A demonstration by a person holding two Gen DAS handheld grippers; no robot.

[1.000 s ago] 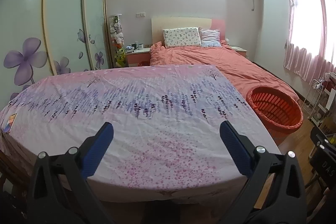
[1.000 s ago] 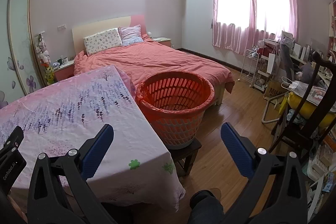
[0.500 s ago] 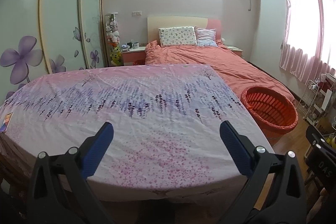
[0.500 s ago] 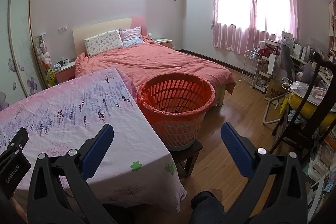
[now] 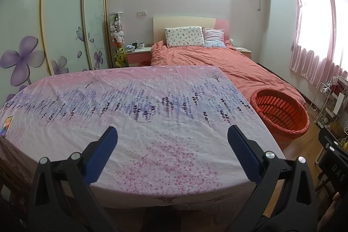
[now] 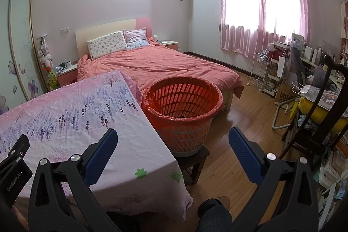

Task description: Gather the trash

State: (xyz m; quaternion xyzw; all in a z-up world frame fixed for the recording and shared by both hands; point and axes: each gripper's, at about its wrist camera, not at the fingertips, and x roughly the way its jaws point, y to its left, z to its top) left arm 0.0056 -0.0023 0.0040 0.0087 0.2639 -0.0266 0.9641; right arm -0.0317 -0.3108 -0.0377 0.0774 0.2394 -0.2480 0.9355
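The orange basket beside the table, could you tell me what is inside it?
The orange basket has a thin liner over its rim and one small dark item at the bottom; its near wall hides the rest.

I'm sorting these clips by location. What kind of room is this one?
A home bedroom, most likely. A made bed with pillows stands against the far wall, a sliding-door wardrobe runs along one side, and a lined orange basket sits beside a cloth-covered table.
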